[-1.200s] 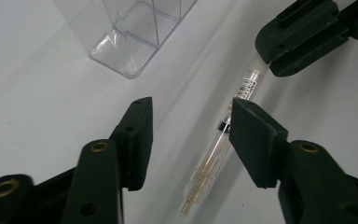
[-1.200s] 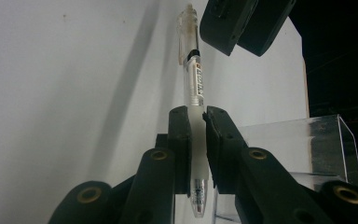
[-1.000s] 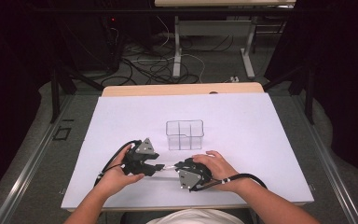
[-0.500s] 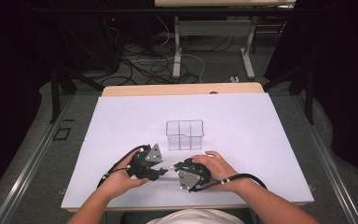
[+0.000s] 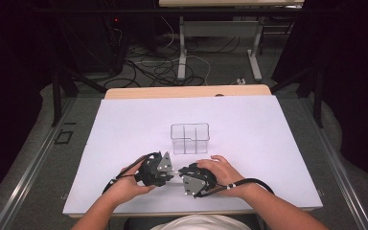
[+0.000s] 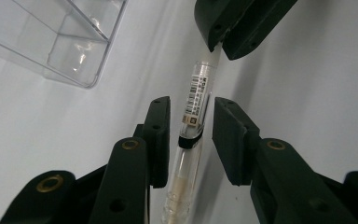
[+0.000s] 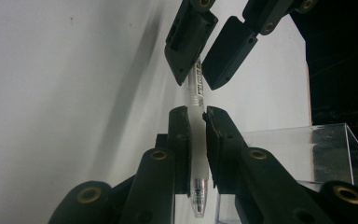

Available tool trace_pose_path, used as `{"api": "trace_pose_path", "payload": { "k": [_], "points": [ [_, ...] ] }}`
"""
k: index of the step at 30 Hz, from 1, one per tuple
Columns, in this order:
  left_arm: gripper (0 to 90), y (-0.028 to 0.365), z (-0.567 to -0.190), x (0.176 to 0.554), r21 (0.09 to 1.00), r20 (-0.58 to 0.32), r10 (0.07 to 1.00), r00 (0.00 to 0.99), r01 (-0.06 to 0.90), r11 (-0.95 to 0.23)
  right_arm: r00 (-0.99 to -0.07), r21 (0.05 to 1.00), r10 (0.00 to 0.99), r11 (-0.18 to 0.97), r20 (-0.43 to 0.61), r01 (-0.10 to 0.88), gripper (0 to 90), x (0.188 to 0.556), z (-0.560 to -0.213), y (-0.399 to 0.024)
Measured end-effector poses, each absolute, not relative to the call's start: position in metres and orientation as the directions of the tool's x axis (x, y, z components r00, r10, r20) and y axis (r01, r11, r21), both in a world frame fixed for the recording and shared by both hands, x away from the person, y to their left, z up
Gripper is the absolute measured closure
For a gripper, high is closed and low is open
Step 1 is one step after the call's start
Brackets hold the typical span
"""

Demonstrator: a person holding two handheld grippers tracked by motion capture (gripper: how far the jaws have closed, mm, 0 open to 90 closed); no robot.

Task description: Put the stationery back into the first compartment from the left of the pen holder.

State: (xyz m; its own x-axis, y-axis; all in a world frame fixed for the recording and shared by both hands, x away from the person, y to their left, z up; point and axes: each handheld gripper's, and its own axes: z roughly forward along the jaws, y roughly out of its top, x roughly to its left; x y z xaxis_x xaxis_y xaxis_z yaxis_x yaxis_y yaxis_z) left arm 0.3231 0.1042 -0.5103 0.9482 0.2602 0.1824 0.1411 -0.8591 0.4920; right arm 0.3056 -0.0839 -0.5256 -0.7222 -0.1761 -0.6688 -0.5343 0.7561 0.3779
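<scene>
A clear pen (image 7: 196,88) with a barcode label (image 6: 196,98) is held just above the white table cover (image 5: 124,129). My right gripper (image 7: 196,112) is shut on its barrel, near the tip end. My left gripper (image 6: 191,105) faces it head-on, and its jaws have just been closing with the pen's labelled end between them. A thin gap still shows beside the pen, so they stand open. In the high view the left gripper (image 5: 171,171) and right gripper (image 5: 182,175) meet tip to tip near the front edge.
A clear plastic box (image 5: 189,139) with dividers stands on the cover just behind the grippers, also close by as the box (image 6: 60,42) in the left gripper view. Beyond the table's wooden far edge (image 5: 187,91), cables and desk legs lie on the floor.
My left gripper has moved right toward the right gripper and its jaws have narrowed around the pen's end. The right hand has stayed still.
</scene>
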Motion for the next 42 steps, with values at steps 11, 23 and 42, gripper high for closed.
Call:
{"api": "trace_pose_path", "payload": {
  "k": [11, 23, 42],
  "points": [
    [76.5, 0.102, -0.512, 0.322, 0.471, 0.196, 0.225, 0.954, 0.110, -0.875, -0.726, 0.381, -0.172, 0.758, -0.665, -0.529, 80.6, 0.304, -0.526, -0.083],
    [78.7, 0.101, -0.512, 0.320, 0.454, 0.218, 0.196, 0.956, 0.078, -0.888, -0.723, 0.380, -0.176, 0.754, -0.668, -0.535, 80.5, 0.305, -0.527, -0.083],
    [79.7, 0.113, -0.509, 0.330, 0.505, 0.165, 0.325, 0.931, 0.203, -0.839, -0.754, 0.451, -0.068, 0.765, -0.654, -0.460, 60.2, 0.309, -0.518, -0.089]
  ]
}}
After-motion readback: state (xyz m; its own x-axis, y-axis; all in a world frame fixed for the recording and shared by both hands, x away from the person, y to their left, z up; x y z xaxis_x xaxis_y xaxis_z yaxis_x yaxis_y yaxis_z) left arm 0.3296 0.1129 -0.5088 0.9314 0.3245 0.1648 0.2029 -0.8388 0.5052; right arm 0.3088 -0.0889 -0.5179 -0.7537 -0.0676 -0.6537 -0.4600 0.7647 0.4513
